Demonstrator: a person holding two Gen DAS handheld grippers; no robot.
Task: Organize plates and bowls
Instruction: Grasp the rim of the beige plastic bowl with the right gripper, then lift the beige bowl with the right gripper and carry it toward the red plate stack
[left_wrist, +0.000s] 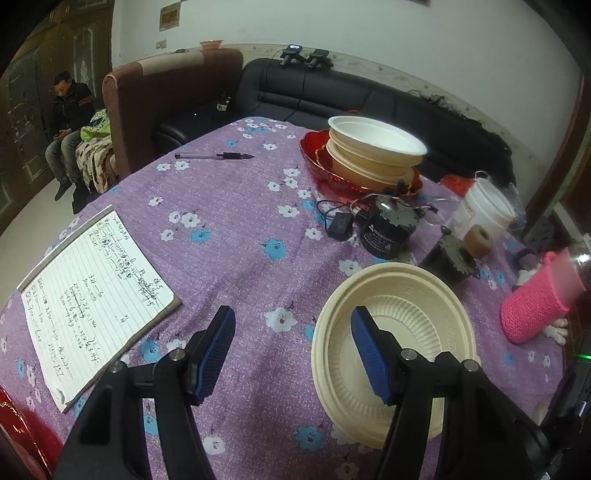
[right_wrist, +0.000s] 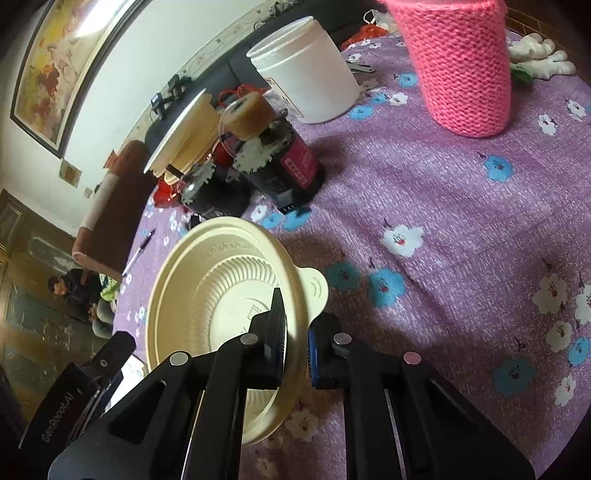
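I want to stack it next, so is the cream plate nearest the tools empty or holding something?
Empty. The cream plate shows only its bare ribbed inside in both views; the right tool is shut on its rim.

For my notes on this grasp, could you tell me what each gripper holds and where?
The right gripper pinches the cream bowl by its rim, beside the tab. The left gripper is open, holding nothing.

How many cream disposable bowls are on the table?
3: one near bowl with its rim clamped by the right gripper, and two stacked bowls on the red tray. More may be nested unseen.
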